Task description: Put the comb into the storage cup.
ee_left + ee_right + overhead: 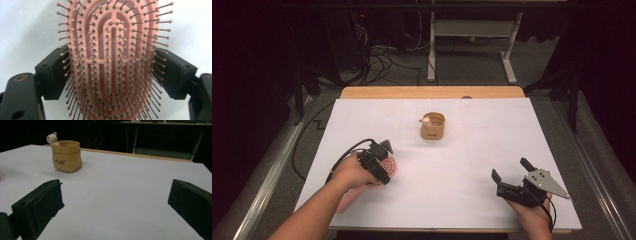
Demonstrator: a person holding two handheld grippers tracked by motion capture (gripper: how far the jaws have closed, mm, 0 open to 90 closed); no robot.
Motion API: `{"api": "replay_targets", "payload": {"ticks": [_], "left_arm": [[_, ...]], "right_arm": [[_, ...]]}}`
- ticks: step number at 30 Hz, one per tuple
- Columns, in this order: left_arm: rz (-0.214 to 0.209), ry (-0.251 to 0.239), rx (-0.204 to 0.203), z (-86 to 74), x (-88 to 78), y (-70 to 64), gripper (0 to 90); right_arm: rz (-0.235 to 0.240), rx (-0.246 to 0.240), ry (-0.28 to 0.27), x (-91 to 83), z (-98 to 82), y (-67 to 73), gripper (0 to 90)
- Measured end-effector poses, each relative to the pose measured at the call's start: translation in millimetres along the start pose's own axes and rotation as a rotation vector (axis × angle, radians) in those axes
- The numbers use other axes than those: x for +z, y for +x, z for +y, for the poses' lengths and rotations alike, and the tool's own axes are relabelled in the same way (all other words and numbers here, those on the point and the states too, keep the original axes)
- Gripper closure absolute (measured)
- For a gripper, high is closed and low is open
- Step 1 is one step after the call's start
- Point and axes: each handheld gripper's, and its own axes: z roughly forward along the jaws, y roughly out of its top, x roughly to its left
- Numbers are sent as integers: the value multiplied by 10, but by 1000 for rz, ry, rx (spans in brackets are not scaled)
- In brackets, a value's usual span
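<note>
White and matte, the flat rectangular table [452, 170] is covered by a smooth sheet, with a strip of pale wood showing along its far edge. Near the far middle of it, a tan, sack-shaped pot [433, 126] with soft rounded walls is seen standing upright; dark lettering is printed on its side, and a small cream bear figure [52, 138] is perched at its rim.

Toward the near left of the table, a pink plastic hairbrush [112, 62] is found under the left gripper [379, 159]. Its oval, openwork head is set with many thin dark pins, each tipped with a small pink ball, and these bristles are turned toward the gripper's camera. The head is flanked by the two black, blocky jaws, which are brought in against its sides through the outer bristles, so the brush is clamped across its width.

At the near right, the right gripper [512, 175] is held in a hand just above the table, its jaws spread wide with nothing between them. A grey three-cornered plate is carried on its top.
</note>
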Motion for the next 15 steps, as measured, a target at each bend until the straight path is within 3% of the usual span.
{"api": "replay_targets", "payload": {"ticks": [15], "left_arm": [[-3, -8, -1, -11, -15, 3, 200]], "right_arm": [[1, 4, 1, 4, -5, -5, 2]]}}
